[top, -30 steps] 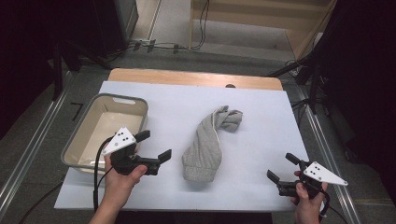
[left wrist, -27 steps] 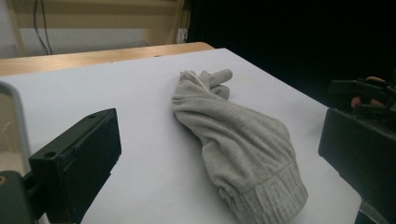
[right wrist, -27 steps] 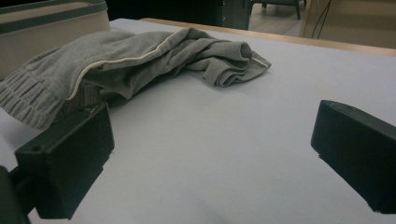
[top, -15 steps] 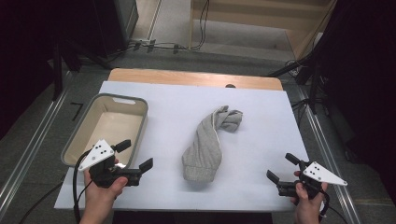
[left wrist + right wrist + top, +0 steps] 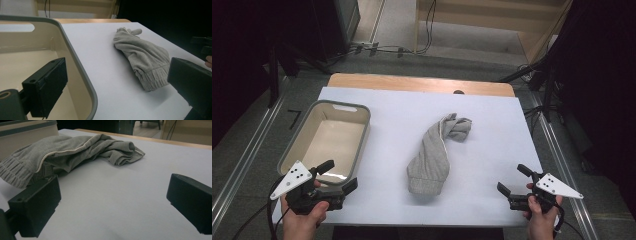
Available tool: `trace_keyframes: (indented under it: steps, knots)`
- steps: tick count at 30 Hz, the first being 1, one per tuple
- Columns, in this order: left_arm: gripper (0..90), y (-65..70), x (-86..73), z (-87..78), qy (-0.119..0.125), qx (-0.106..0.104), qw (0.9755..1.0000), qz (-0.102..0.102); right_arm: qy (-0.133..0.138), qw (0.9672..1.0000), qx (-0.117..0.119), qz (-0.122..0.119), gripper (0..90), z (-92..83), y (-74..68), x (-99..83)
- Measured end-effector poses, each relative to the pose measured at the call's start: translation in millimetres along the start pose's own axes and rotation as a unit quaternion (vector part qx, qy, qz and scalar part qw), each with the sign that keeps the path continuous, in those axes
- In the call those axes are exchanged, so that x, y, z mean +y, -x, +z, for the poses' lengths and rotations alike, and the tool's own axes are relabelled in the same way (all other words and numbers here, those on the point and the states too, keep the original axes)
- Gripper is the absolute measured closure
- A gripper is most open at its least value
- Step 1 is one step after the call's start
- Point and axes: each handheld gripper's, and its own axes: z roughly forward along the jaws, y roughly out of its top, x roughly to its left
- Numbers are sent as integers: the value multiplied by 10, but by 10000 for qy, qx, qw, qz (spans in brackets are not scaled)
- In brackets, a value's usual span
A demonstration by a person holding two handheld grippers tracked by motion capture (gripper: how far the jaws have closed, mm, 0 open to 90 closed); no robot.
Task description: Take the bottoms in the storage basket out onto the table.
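White tabletop [image 5: 492, 115] — a crumpled grey garment [image 5: 434, 152] lies at frame centre, untouched. At lower left, the left gripper [image 5: 341, 182], jaws spread and empty, sits by the beige tub [image 5: 362, 135]; at lower right, the right gripper [image 5: 515, 180] — likewise spread, empty.

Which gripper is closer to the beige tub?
Left. The left gripper sits at the beige tub's near corner; the right gripper is far across the table, past the grey garment.
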Motion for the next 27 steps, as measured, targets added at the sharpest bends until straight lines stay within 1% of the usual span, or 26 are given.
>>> trace_keyframes:
  steps: [7,10,12,15,17,21,24,27]
  knots:
    - [56,-25,-60,-94,40,72,10000,-26,-25,10000,-6,2,0,2,1,-3]
    - [57,-26,-110,-113,47,84,9999,-87,-1,10000,-13,5,0,4,1,3]
    - [57,-14,-156,-119,2,89,9999,-66,-13,10000,-25,2,0,10,3,1]
    - [57,-7,-221,-128,-56,31,10000,4,-11,10000,-59,-11,0,20,9,7]
    - [57,-22,-254,-154,-40,20,10000,-37,-32,10000,-75,-24,0,31,12,9]
    - [57,-56,-303,-235,59,17,9998,-200,-67,9999,-86,-16,0,51,11,5]
    - [57,-55,-331,-300,130,53,9997,-209,-97,9999,-62,-31,0,65,10,-9]
    - [58,-52,-376,-341,103,114,9997,-211,-100,9999,-61,-73,0,53,15,-14]
